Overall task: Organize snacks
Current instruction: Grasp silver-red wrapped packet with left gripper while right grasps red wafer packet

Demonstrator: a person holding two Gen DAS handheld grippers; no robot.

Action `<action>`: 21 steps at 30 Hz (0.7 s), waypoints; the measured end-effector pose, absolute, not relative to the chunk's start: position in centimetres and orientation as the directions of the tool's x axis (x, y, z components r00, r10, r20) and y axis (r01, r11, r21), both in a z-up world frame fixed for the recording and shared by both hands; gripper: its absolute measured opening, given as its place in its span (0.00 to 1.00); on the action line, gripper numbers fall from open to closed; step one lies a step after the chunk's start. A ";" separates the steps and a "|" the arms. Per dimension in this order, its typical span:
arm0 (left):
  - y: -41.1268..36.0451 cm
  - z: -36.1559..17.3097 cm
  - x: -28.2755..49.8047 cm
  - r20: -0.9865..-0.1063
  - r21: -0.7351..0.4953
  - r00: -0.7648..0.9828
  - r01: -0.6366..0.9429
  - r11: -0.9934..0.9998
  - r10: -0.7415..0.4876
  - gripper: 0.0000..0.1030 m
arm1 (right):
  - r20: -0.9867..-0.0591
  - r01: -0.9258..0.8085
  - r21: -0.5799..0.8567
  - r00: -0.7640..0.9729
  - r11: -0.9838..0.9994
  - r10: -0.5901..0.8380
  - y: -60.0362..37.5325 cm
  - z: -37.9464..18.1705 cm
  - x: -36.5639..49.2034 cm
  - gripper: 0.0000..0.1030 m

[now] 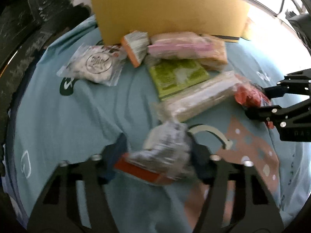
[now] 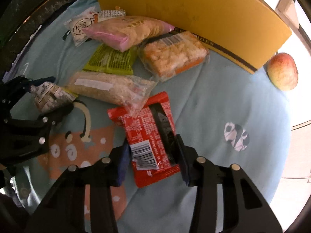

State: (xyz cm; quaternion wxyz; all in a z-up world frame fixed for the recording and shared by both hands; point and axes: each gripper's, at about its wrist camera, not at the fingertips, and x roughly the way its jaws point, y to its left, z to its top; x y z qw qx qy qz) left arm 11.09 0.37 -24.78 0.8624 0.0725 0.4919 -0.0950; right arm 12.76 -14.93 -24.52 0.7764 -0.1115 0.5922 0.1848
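We've got bare sheet (image 2: 223, 97) right of the right gripper (image 2: 153, 155), clamped across the red packet (image 2: 147, 136) running lengthwise away from it; left gripper (image 1: 157, 151) pinches the orange-edged snack (image 1: 155, 161).

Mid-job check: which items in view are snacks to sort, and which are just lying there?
Job: red packet, orange-edged small packet, clear oat bar pack, green packet, pink-edged bag, orange cracker pack, white sachet.
Lying about: apple, yellow box, blue cloth.

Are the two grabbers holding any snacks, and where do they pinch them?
Yes. The left gripper pinches a small silver-and-orange packet across its middle. The right gripper pinches the red packet by its two long edges, near the barcode end.
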 end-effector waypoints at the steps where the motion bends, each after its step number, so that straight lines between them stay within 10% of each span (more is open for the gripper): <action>1: 0.4 -24.8 11.1 -0.865 0.007 0.488 0.247 0.969 -0.118 0.37 | -0.960 -0.412 0.059 0.227 0.909 0.165 -15.2 -24.5 12.5 0.43; 21: -0.9 -18.7 8.0 -0.804 -0.031 0.567 0.259 0.965 -0.178 0.32 | -0.892 -0.274 0.187 0.356 0.943 0.280 -20.5 -17.1 8.0 0.43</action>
